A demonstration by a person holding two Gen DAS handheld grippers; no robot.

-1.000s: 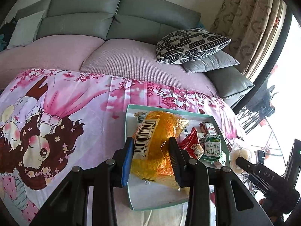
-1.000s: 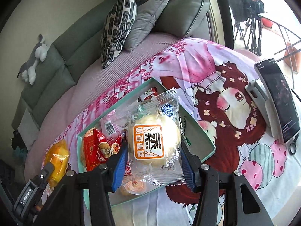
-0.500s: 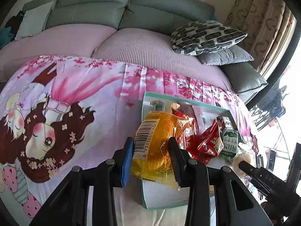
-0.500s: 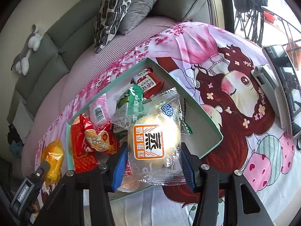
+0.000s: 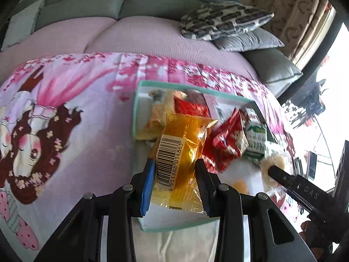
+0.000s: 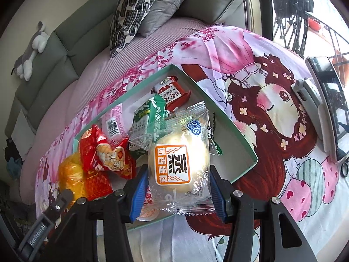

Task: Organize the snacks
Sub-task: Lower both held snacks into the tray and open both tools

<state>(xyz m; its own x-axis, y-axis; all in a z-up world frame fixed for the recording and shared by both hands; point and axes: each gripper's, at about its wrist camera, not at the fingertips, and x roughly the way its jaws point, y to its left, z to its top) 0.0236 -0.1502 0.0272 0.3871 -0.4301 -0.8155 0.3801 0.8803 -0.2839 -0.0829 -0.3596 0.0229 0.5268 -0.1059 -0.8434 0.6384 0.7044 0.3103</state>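
Both grippers have sunk closer to the green tray (image 6: 244,139) since a second ago. Nearest, the left gripper (image 5: 175,174) pinches an orange packet (image 5: 181,150) over the tray's near end. The right gripper (image 6: 177,187) clamps a clear-wrapped cake (image 6: 177,152) above the tray's near edge. Beyond lie a red packet (image 6: 102,152), a green biscuit pack (image 6: 148,115) and a red carton (image 6: 172,91), all in the tray on the pink cloth (image 5: 87,113). Farther off stand the sofa (image 5: 139,2) and a patterned pillow (image 5: 222,19).

We are in a home living room: a grey sofa (image 6: 65,43) with cushions (image 6: 133,11), a plush toy (image 6: 30,50), and curtains (image 5: 290,15).
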